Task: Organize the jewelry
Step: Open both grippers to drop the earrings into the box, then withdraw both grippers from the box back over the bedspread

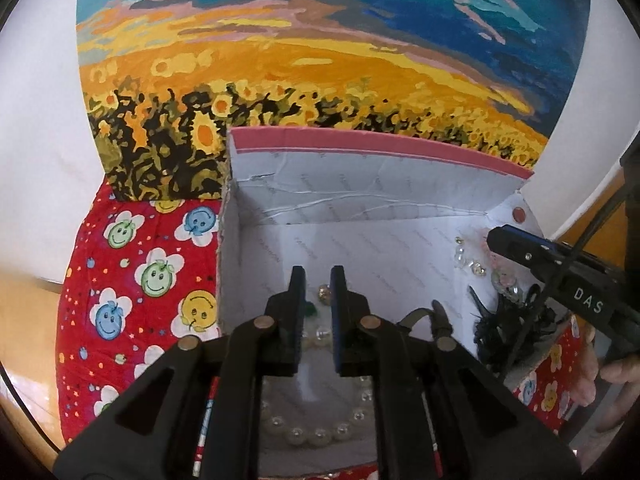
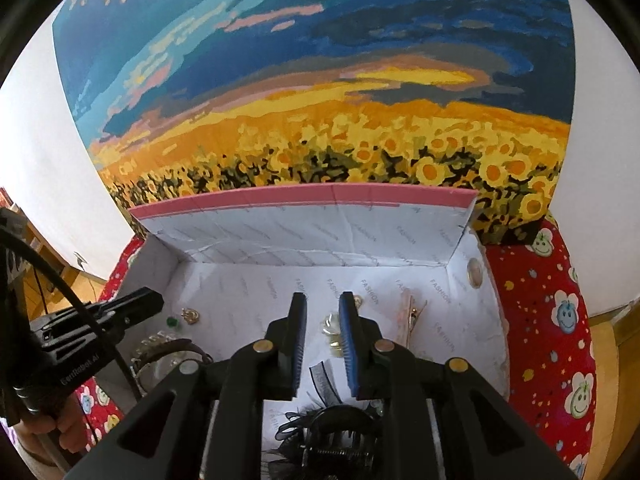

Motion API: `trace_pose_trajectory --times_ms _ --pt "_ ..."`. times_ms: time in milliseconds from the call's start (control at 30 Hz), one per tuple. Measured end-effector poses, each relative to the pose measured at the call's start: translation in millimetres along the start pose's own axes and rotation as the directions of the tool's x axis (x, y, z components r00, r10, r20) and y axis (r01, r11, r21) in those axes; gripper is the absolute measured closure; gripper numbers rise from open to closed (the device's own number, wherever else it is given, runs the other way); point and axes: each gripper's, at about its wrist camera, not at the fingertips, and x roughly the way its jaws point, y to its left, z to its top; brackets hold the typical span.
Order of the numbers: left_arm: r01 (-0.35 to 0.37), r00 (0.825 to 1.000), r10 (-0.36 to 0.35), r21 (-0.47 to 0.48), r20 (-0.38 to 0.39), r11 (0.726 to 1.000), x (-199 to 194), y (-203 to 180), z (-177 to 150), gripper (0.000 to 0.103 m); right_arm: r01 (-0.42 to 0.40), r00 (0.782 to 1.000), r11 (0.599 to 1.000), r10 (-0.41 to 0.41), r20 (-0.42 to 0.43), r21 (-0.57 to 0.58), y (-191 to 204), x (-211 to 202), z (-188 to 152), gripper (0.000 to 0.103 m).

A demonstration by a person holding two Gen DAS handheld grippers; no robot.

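Note:
A white paper-lined box (image 1: pixel 360 208) with a pink-edged lid holds the jewelry. My left gripper (image 1: pixel 318 280) is open and empty above a pearl necklace (image 1: pixel 316 434), a gold bead earring (image 1: pixel 324 294) and a green piece (image 1: pixel 311 310). My right gripper (image 2: pixel 323 306) is open and empty above a pale shell-like piece (image 2: pixel 330 326), a black lace hair clip (image 2: pixel 320 432) and near a pink clip (image 2: pixel 412 314). The right gripper also shows in the left wrist view (image 1: pixel 496 240) above clear bead pieces (image 1: pixel 470 264). The left gripper shows in the right wrist view (image 2: pixel 154 300).
The box stands on a red smiley-flower cloth (image 1: pixel 132 280) in front of a sunflower painting (image 1: pixel 280 60) leaning on a white wall. A watch with a brown strap (image 2: pixel 168 354) and a gold ring (image 2: pixel 190 315) lie at the box's left side.

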Motion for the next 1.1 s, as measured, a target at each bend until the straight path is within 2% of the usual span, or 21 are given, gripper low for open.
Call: trace_pose_trajectory --times_ms 67,133,200,333,467,767,1100 --pt "-0.001 1.0 0.001 0.0 0.0 1.0 0 -3 2 0.073 -0.013 1.0 1.0 0.013 0.004 0.002 -1 -6 1 0.078" --pt "-0.004 1.0 0.004 0.004 0.004 1.0 0 -6 2 0.068 -0.022 1.0 1.0 0.022 0.012 0.001 0 -14 1 0.076" --pt "-0.006 1.0 0.006 0.015 0.003 1.0 -1 -10 3 0.068 -0.027 0.999 1.0 0.027 0.019 0.001 0 -23 0 0.07" --pt "-0.008 1.0 0.008 0.035 0.002 0.999 -5 -18 1 0.067 -0.044 0.998 0.999 0.044 0.039 0.011 3 -42 -3 0.068" --pt "-0.007 1.0 0.007 0.058 0.006 0.998 -18 -25 -5 0.066 -0.069 0.995 0.998 0.067 0.07 0.016 4 -68 -10 0.061" --pt "-0.035 0.999 0.03 0.111 0.045 0.993 -74 -31 -22 0.066 -0.093 0.988 0.996 0.092 0.122 0.005 19 -126 -28 0.061" --pt "-0.098 0.992 0.088 0.108 0.09 0.989 -127 -29 -49 0.066 -0.114 0.986 0.993 0.114 0.123 -0.005 42 -164 -62 0.061"
